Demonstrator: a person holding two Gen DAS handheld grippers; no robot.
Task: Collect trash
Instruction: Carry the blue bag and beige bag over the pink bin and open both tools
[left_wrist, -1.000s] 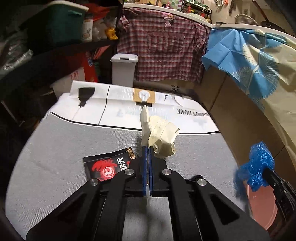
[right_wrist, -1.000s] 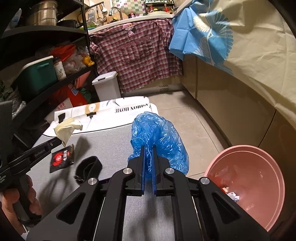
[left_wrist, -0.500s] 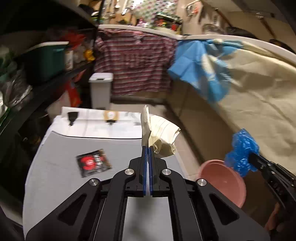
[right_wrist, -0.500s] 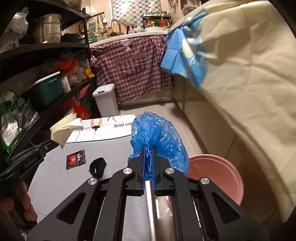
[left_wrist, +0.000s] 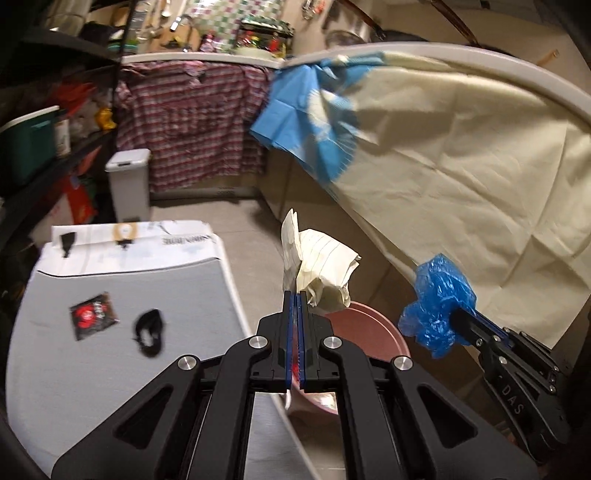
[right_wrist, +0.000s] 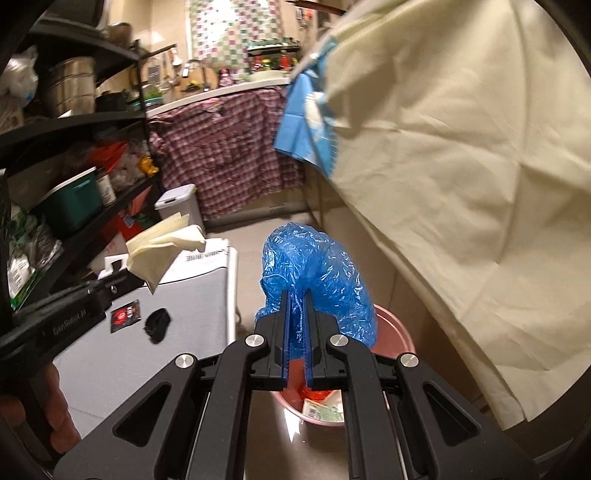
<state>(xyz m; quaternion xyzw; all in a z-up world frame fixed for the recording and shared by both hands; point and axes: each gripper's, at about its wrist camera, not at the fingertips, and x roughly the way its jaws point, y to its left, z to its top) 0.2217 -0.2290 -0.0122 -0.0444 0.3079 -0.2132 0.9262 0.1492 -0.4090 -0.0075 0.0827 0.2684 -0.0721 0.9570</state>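
Observation:
My left gripper (left_wrist: 295, 295) is shut on a crumpled cream paper (left_wrist: 321, 266) and holds it in the air over the near rim of the pink bin (left_wrist: 373, 325). My right gripper (right_wrist: 295, 299) is shut on a crumpled blue plastic bag (right_wrist: 317, 269) and holds it above the pink bin (right_wrist: 395, 332), which has trash inside. The right gripper with the blue bag (left_wrist: 439, 302) shows in the left wrist view; the left one with the paper (right_wrist: 159, 247) shows in the right wrist view. A red-and-black wrapper (left_wrist: 92, 314) and a black scrap (left_wrist: 149, 328) lie on the grey table (left_wrist: 74, 387).
A white step bin (left_wrist: 129, 181) stands on the floor behind the table. Dark shelves (right_wrist: 74, 155) with boxes and pots line the left. A cream cloth (left_wrist: 461, 177) drapes over the counter on the right, close beside the pink bin. A printed white sheet (left_wrist: 147, 236) covers the table's far end.
Both grippers have lifted and swung right from over the table to over the pink bin, each still holding its piece. The wrapper and black scrap stay on the table.

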